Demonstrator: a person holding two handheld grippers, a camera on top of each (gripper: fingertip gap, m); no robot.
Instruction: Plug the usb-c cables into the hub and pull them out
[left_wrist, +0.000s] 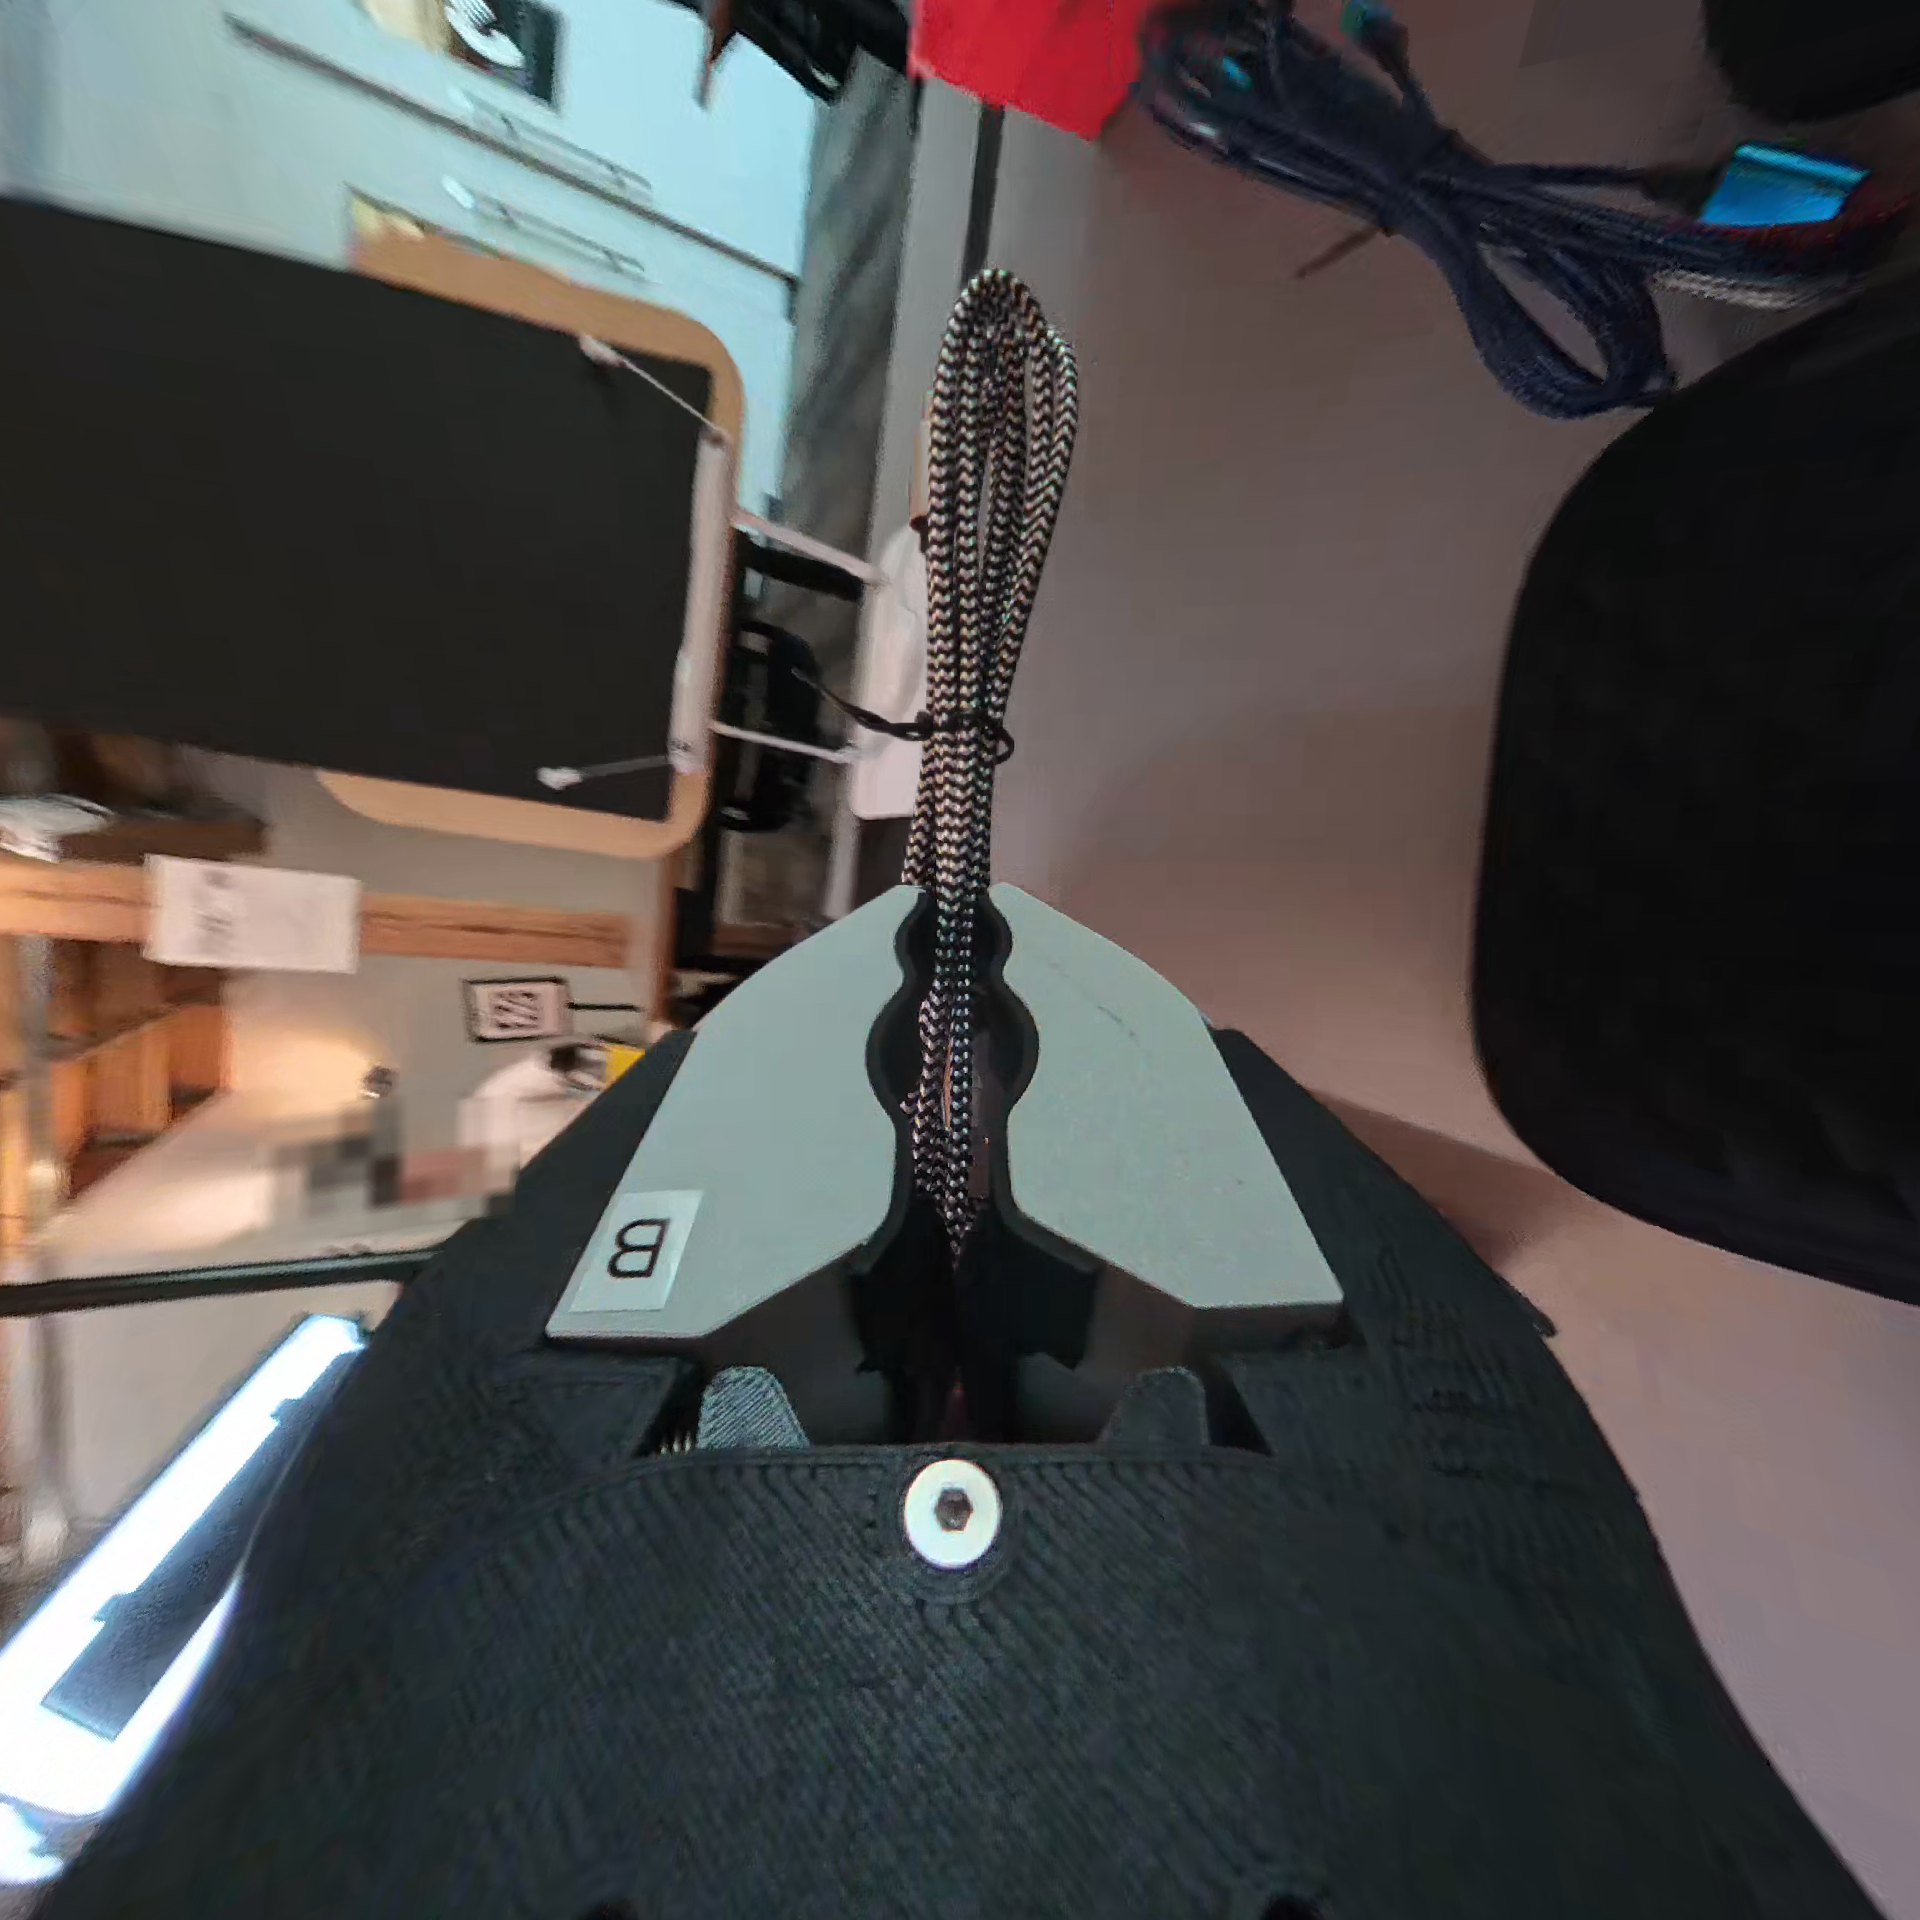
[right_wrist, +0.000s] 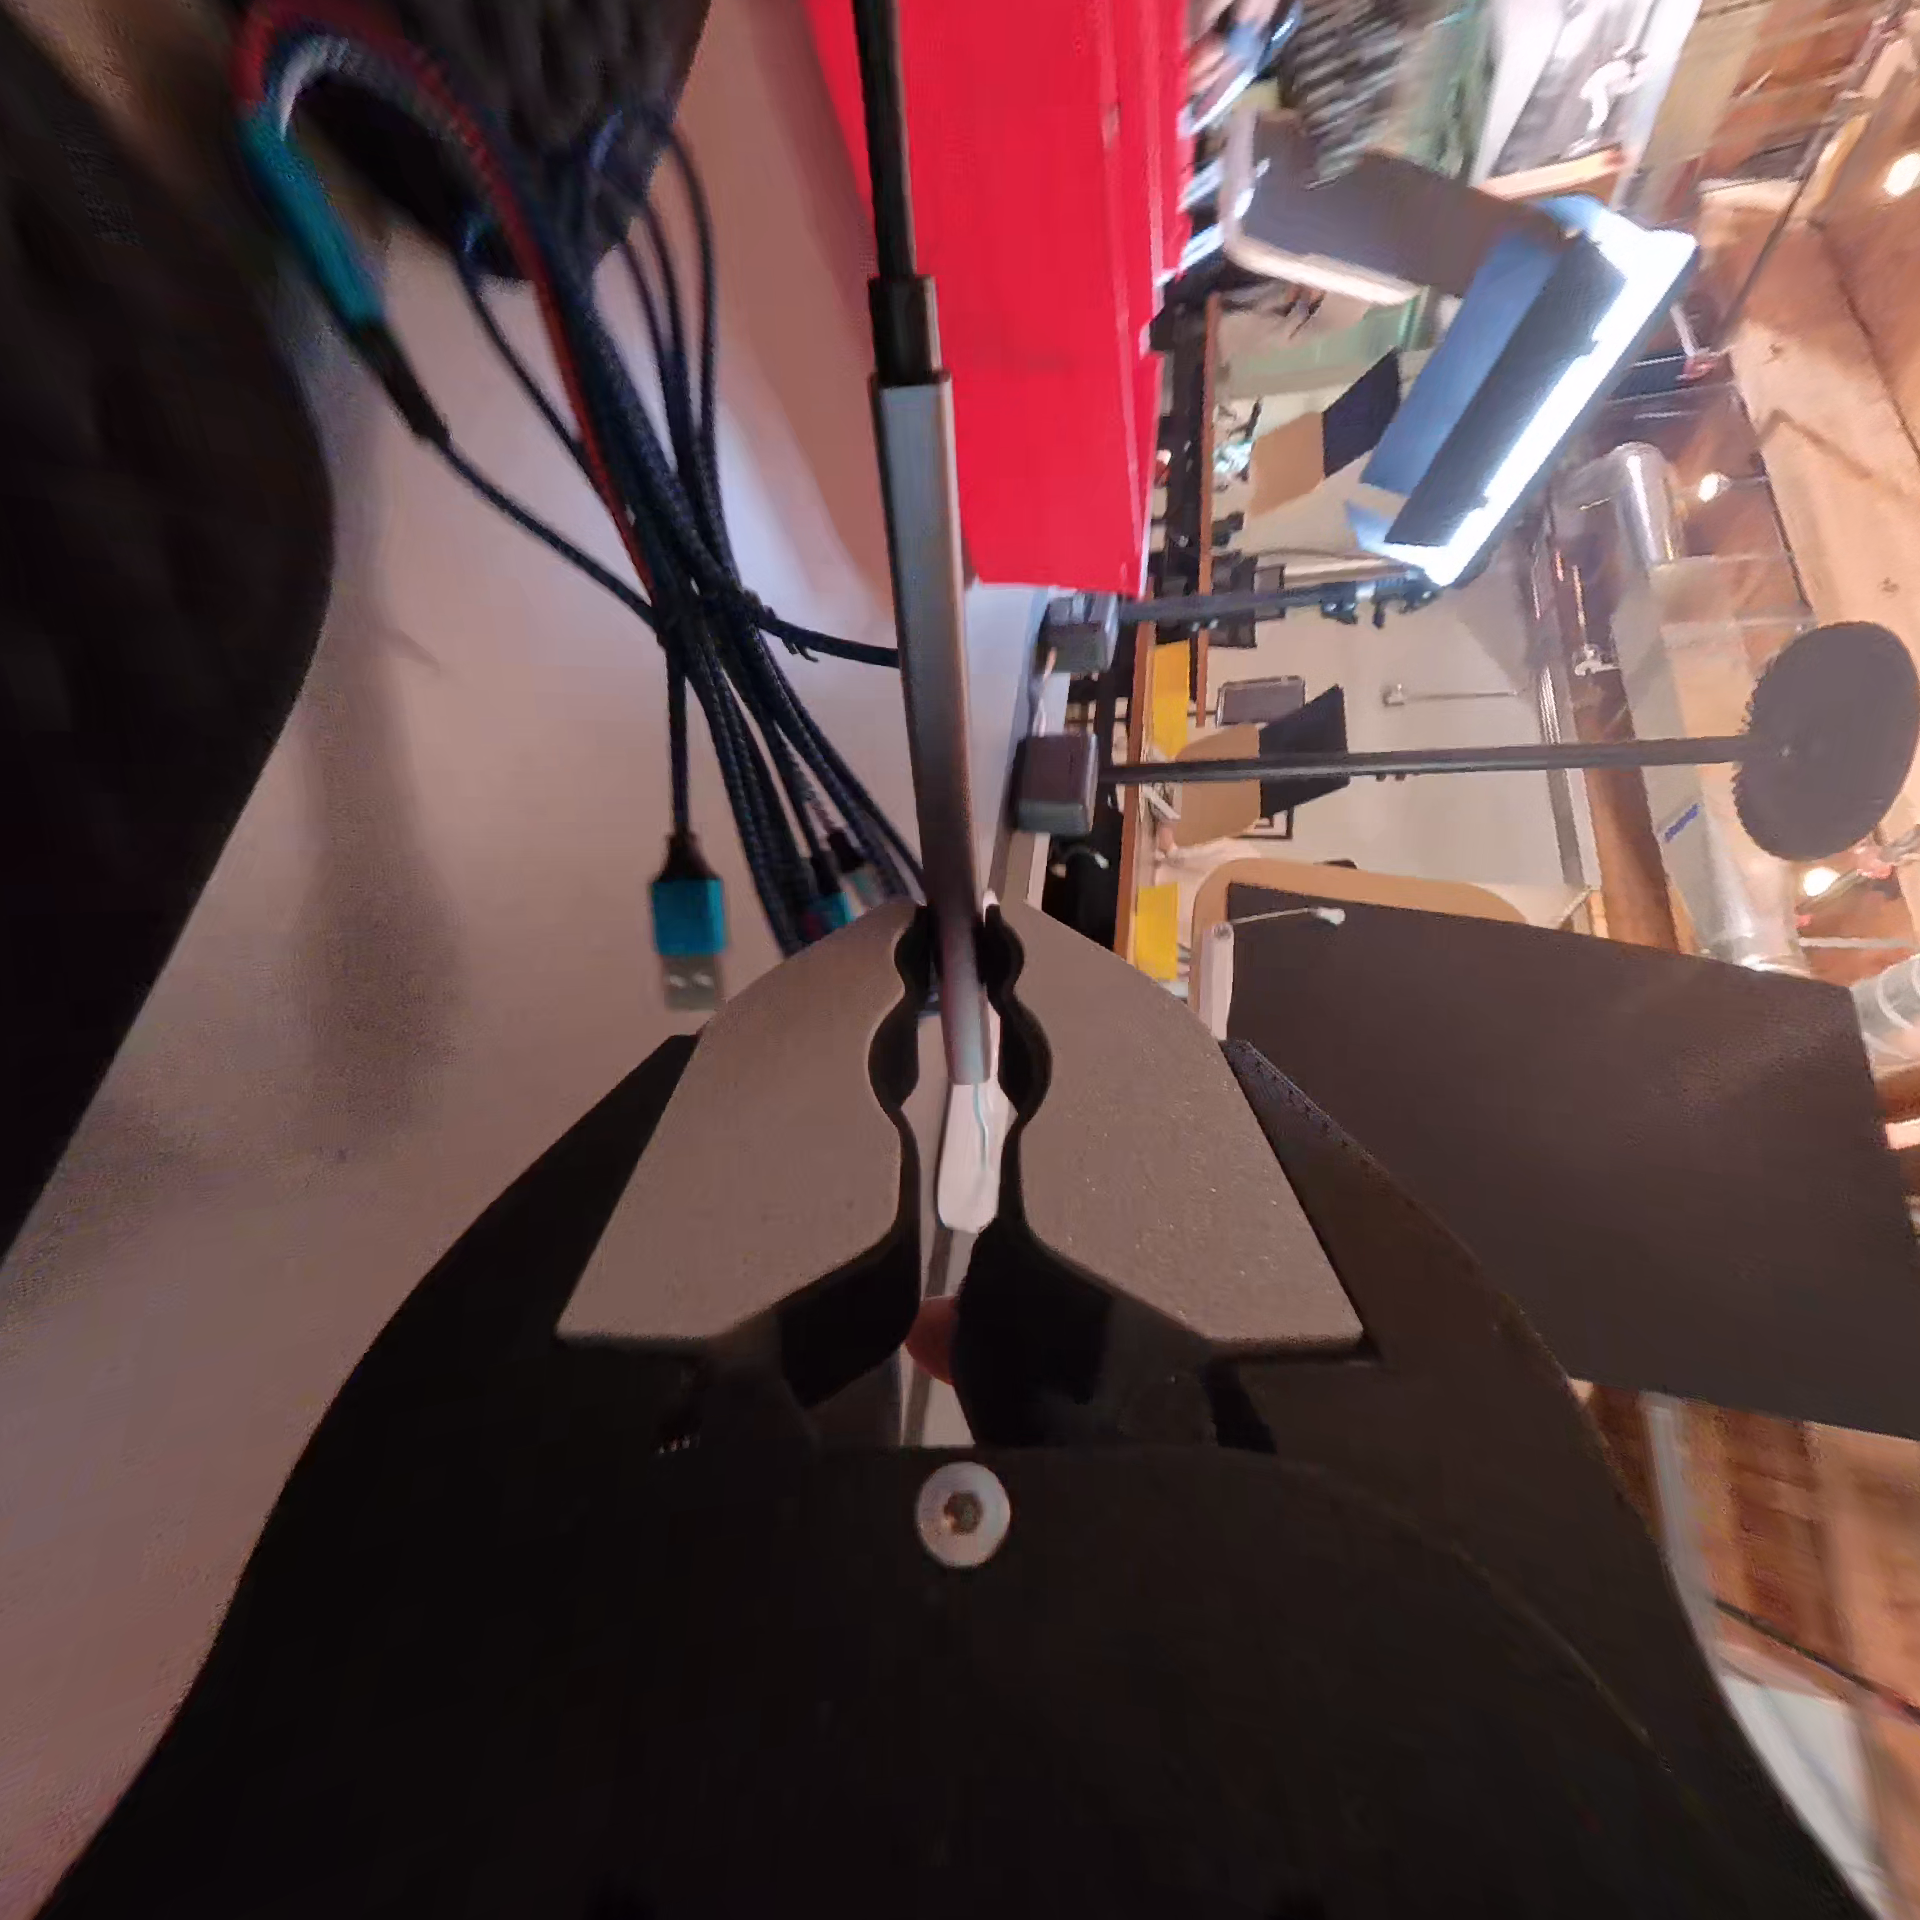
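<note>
My left gripper (left_wrist: 958, 904) is shut on a bundled black-and-white braided cable (left_wrist: 987, 540). The cable is tied with a black twist tie and its loop sticks out beyond the fingertips; its plugs are hidden. My right gripper (right_wrist: 958, 920) is shut on a slim grey hub (right_wrist: 933, 665), seen edge-on. The hub's black lead (right_wrist: 885, 135) runs away from me, and a white piece (right_wrist: 966, 1164) shows between the jaws at its near end. A bundle of dark blue braided cables (right_wrist: 717, 665) with a blue plug (right_wrist: 686, 930) lies on the pale table (right_wrist: 436, 831); it also shows in the left wrist view (left_wrist: 1475, 208).
A large black object (left_wrist: 1714, 831) sits on the table at the right of the left wrist view and shows at the left of the right wrist view (right_wrist: 135, 520). A red box (right_wrist: 1029, 291) stands near the table's edge. A black-backed chair (left_wrist: 343, 520) and lamp stands (right_wrist: 1455, 764) are beyond the table. Some 25 cm of space lies between my two pairs of fingers.
</note>
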